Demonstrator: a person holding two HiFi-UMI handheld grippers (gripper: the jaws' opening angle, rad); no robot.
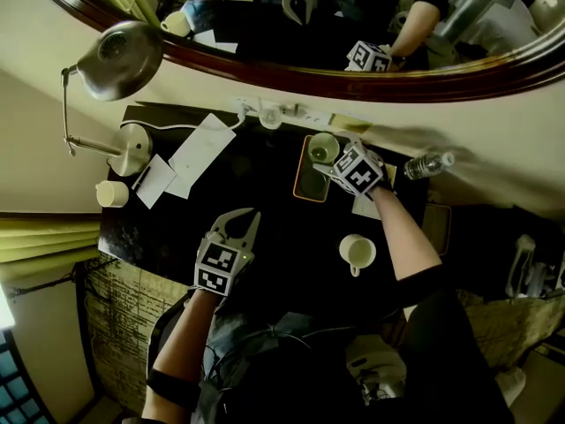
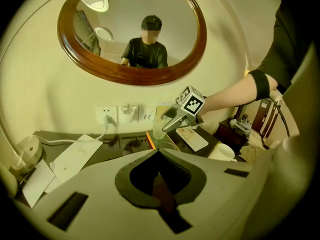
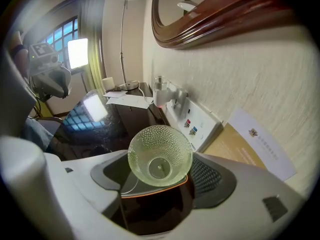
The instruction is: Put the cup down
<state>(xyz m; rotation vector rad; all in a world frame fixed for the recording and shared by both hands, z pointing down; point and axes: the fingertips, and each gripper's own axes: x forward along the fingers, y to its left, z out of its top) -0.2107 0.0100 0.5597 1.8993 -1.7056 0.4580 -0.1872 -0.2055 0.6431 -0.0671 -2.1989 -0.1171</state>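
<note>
Status, left to right: left gripper (image 1: 252, 216) has its jaws together with nothing in them. It sits over bare desk (image 1: 282, 254), well apart from the action, and is fine there.

Right gripper (image 1: 329, 157) has its jaws round the glass cup (image 3: 160, 156), pads against its wall on both sides as far as its own view shows. The cup is upright, mouth up, over the orange-rimmed tray (image 1: 309, 186). Can't tell if the base is seated or just above.

My read for the set-down:
- Keep it vertical.
- Land the base flat on the tray floor, clear of the rim.
- Only then spread the jaws and back out along the approach line, so no pad drags it.

The dimpled glass looks light and would likely tip if nudged.

Surface: desk lamp (image 1: 119, 56), small white cup (image 1: 112, 193), loose papers (image 1: 201, 153), tray, white mug (image 1: 357, 253) nearer the person, water bottle (image 1: 430, 163) far right. The top is dark and glossy, probably slick.

Room: cream wall, socket strip (image 3: 192, 121) behind the tray, wood-framed mirror (image 1: 265, 73) above.
</note>
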